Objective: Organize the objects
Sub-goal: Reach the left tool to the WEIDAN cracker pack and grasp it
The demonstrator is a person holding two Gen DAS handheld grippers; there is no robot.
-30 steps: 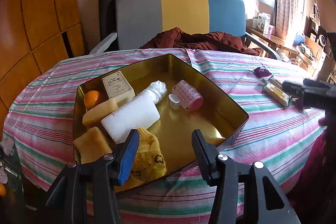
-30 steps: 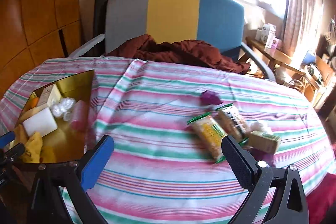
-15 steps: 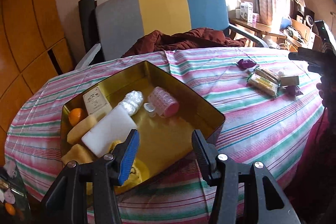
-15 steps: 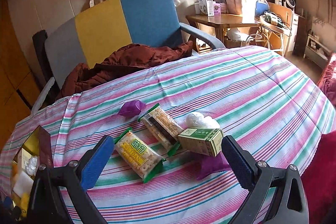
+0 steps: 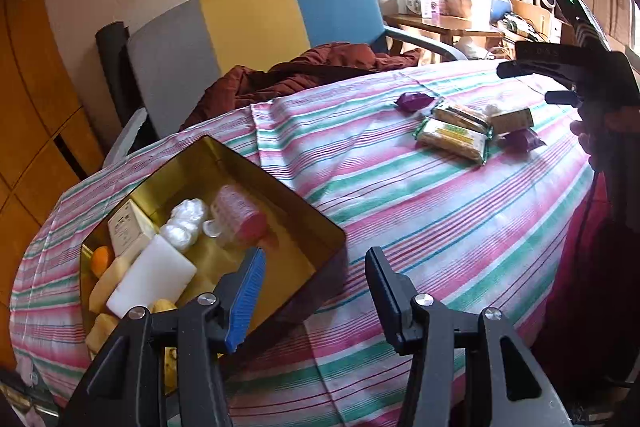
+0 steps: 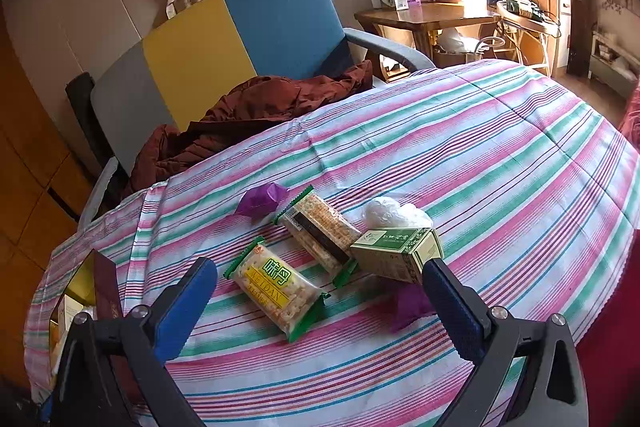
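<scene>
Hovering over the round table with the pink, green and white striped cloth (image 6: 500, 155), the right gripper (image 6: 320, 291) has its two blue-padded fingers spread wide with nothing between them. Just beyond it lies a small heap of things on the cloth. A clear snack pack with a yellow label and green ends (image 6: 278, 293) lies nearest. Next to it lies a second clear snack pack with a dark band (image 6: 322, 231). A green and tan cardboard box (image 6: 398, 253) rests beside that pack, just ahead of the right finger. A crumpled white plastic wrap (image 6: 390, 213) sits behind the box. A purple wrapped candy (image 6: 262, 199) lies at the far side of the heap, and another purple wrapper (image 6: 412, 303) lies near the right finger.

The left gripper (image 5: 316, 287) is also open wide and holds nothing. It hangs above the near corner of a gold metal tin (image 5: 304, 203) on the left part of the table. Inside the tin are a white block (image 5: 154, 277), a small orange ball (image 5: 101, 259), a cream box with print (image 5: 128, 233), yellow sponge pieces (image 5: 104, 285), a bunched clear wrap (image 5: 185, 223) and a pink roller (image 5: 240, 213). The tin stands well apart from the heap of snacks.
</scene>
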